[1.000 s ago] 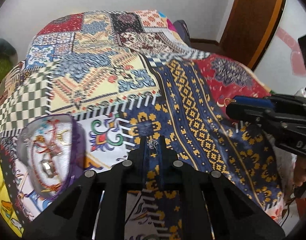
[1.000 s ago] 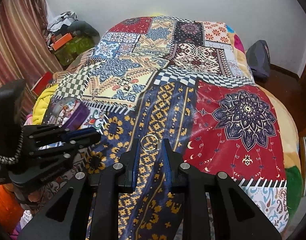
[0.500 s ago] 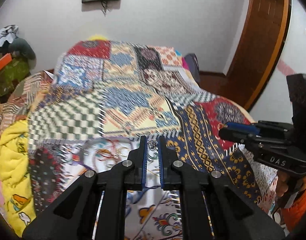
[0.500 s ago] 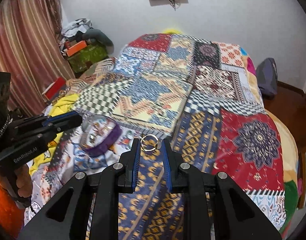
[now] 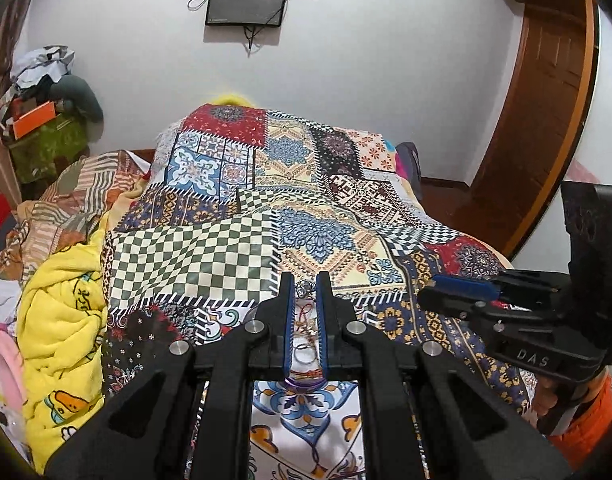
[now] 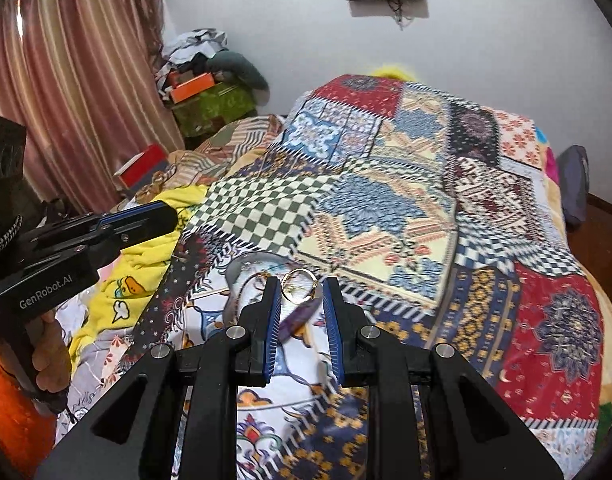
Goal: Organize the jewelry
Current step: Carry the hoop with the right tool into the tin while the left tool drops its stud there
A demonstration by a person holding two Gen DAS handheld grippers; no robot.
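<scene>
left gripper [image 5: 304,286] pinches a small silver trinket [image 5: 303,287]; right gripper [image 6: 301,288] clasps a gold ring [image 6: 298,285] above the bedspread [image 6: 386,216].

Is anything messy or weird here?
The yellow blanket lies crumpled in a heap beside the patchwork quilt, and clothes are piled untidily on the green box by the wall. The jewelry itself looks fine: the gold ring sits between the right gripper's fingers.

1. The bedspread [image 5: 241,248] is patchwork: green-and-white checks, red medallions, navy with yellow motifs.
2. The blanket [image 5: 61,320] is yellow with cartoon prints.
3. The curtain [image 6: 73,80] is pinkish-brown, striped.
4. The ring [image 6: 298,285] is gold.
5. The hand-held gripper fingers [image 6: 273,320] are black with blue pads.
</scene>
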